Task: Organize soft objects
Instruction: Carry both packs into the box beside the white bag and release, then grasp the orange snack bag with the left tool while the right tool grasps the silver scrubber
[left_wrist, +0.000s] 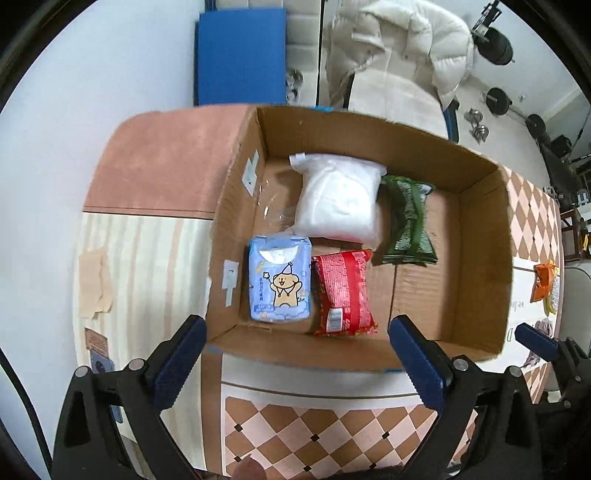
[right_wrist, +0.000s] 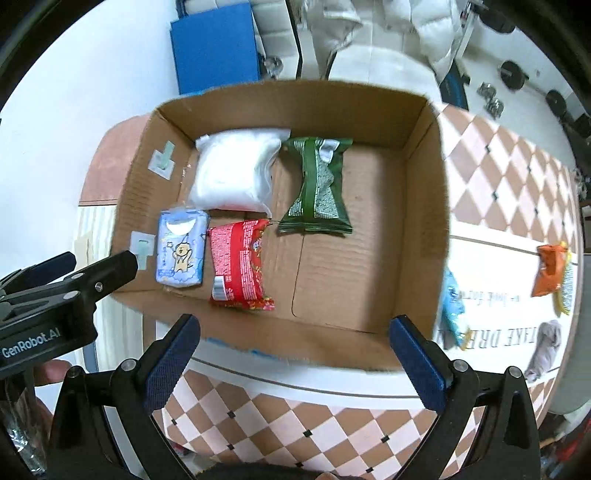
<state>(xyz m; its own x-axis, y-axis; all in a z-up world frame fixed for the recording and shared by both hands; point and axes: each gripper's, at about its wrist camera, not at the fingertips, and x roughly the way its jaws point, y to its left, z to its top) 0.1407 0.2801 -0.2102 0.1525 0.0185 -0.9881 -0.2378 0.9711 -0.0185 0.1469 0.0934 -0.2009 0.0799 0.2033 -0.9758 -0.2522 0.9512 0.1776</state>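
An open cardboard box (left_wrist: 484, 258) (right_wrist: 421, 206) lies on the table. Inside it sit a white soft bag (left_wrist: 338, 197) (right_wrist: 234, 173), a green packet (left_wrist: 408, 218) (right_wrist: 317, 184), a blue tissue pack with a cartoon bear (left_wrist: 279, 278) (right_wrist: 181, 247) and a red packet (left_wrist: 343, 291) (right_wrist: 240, 266). My left gripper (left_wrist: 297, 363) hovers above the box's near wall, jaws wide apart and empty. My right gripper (right_wrist: 295, 363) hangs likewise over the near wall, open with nothing between its blue pads. The left gripper's black body (right_wrist: 55, 295) shows at the right wrist view's left edge.
On the checkered tablecloth (right_wrist: 509, 155) right of the box lie an orange packet (right_wrist: 550, 269) (left_wrist: 543, 280), a light blue packet (right_wrist: 452, 306) against the box's outer wall, and a grey cloth (right_wrist: 546, 347). A white padded coat (left_wrist: 399, 62) hangs behind the table; a blue board (left_wrist: 240, 55) leans beyond.
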